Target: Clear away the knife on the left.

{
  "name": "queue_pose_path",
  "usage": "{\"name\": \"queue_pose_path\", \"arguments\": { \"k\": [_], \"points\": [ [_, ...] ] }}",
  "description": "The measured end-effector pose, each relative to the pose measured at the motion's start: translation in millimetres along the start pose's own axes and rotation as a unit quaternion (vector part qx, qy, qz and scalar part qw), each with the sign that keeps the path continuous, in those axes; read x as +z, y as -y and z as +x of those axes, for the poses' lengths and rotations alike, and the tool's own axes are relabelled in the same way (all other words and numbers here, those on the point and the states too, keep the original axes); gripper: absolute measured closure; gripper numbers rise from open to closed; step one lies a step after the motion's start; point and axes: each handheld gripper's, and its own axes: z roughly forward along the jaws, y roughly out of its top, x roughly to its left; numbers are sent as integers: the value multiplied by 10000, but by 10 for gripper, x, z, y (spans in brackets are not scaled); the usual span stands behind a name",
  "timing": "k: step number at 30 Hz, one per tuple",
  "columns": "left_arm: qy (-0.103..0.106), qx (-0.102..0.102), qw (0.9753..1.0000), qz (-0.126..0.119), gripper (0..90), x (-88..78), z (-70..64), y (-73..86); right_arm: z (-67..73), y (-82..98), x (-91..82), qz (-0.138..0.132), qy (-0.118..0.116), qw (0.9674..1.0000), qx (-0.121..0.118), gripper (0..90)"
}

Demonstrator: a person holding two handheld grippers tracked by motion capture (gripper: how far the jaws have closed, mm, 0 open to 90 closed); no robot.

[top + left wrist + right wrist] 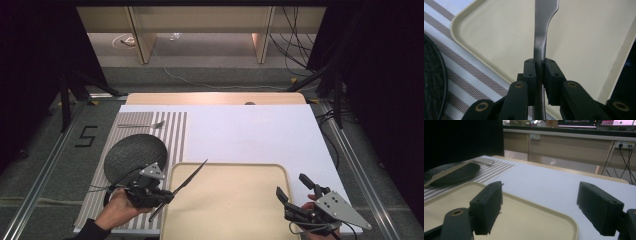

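At the left edge of the table a dark round plate (135, 157) with a rough, pebbled surface sits on a striped placemat (172, 135). Behind it on the same mat lies a fork (141, 125), well apart from the hands.

Just right of the plate, the left gripper (161, 196) has its jaws clamped on a table knife (186, 182). The knife is slim, plain grey metal, dull rather than shiny, and it slants up and to the right, its pointed tip hanging over the near-left corner of the cream tray (230, 200). The held end sticks out below the jaws toward the person.

The left gripper view gives what the high view cannot: the knife (541, 40) stands on edge between the two black pads (529, 72), pinched at the narrow neck where the handle widens into the blade, with the pads pressing it from both sides. Beneath it are the tray's (499, 32) rounded corner and raised rim.

Farther right, the tray covers the near middle of the white table (250, 135). At the far right, the right gripper (296, 189) rests beside the tray's right edge, jaws spread wide with nothing in them. The right gripper view looks low across the tray (531, 220) toward the plate (454, 173) and shows the two pads (487, 207) standing well apart over the tray's rim.
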Motion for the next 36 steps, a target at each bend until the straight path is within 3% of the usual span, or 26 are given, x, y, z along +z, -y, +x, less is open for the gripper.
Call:
{"name": "queue_pose_path", "arguments": {
  "k": [19,25,36],
  "points": [
    [268,187,9991,277,803,217,-169,-186,-3,-2,-10,-14,12,10000,-5,216],
    [348,280,9974,573,803,335,-210,-244,0,-3,-9,-12,13,10000,-15,217],
    [425,259,9947,902,803,496,-238,-315,2,-4,-17,10,3,10000,-29,217]
  ]
}}
